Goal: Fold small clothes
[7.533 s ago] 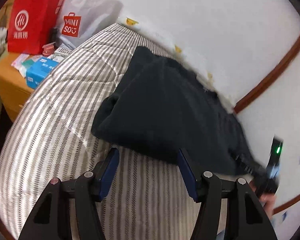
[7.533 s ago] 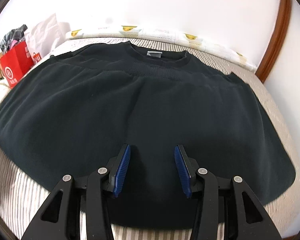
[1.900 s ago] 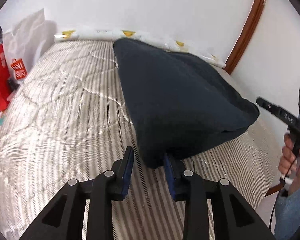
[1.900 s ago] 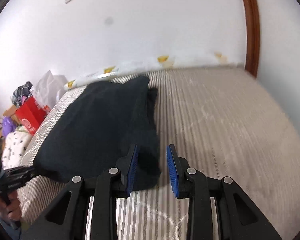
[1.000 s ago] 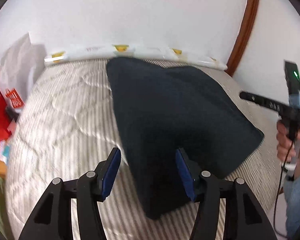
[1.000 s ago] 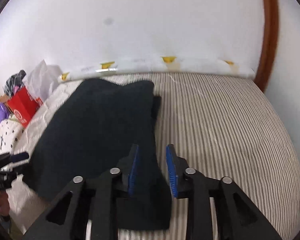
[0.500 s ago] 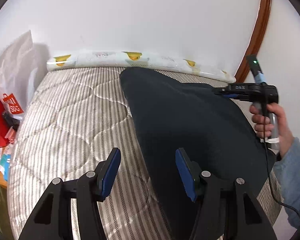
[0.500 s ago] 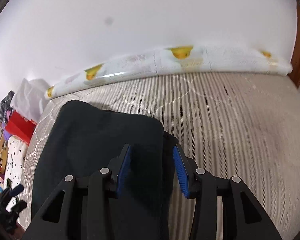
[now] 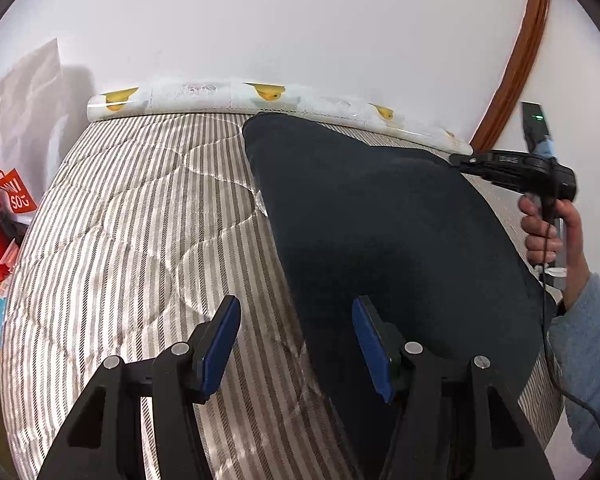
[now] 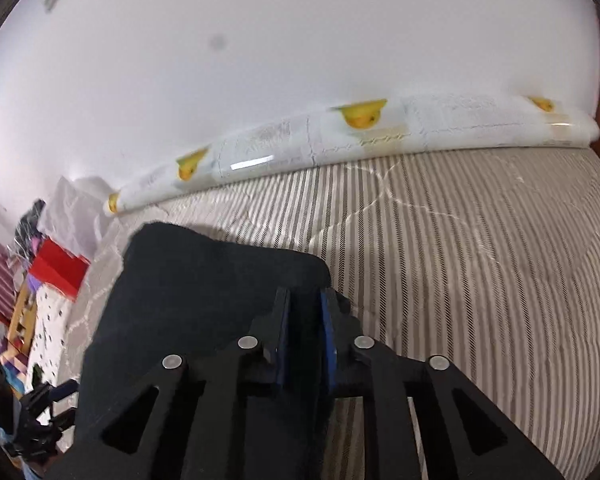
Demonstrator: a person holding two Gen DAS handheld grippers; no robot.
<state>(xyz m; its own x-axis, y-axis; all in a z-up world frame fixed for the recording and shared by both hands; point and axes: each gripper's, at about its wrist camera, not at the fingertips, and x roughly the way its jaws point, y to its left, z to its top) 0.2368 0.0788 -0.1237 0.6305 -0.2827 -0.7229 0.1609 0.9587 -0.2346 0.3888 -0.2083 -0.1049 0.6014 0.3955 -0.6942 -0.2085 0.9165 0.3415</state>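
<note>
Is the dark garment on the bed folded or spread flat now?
Folded: the dark garment lies as a narrow doubled strip on the striped bed.

The dark navy knitted sweater lies folded lengthwise into a long band on the striped quilted bed, running from the near edge towards the far wall. Its surface is smooth, and its far right corner is pinched up.

A dark garment is seen folded on the striped bed, its near edge lying between the parted, empty jaws of the left gripper, while the right gripper, held by a hand, is set at its far right edge
</note>
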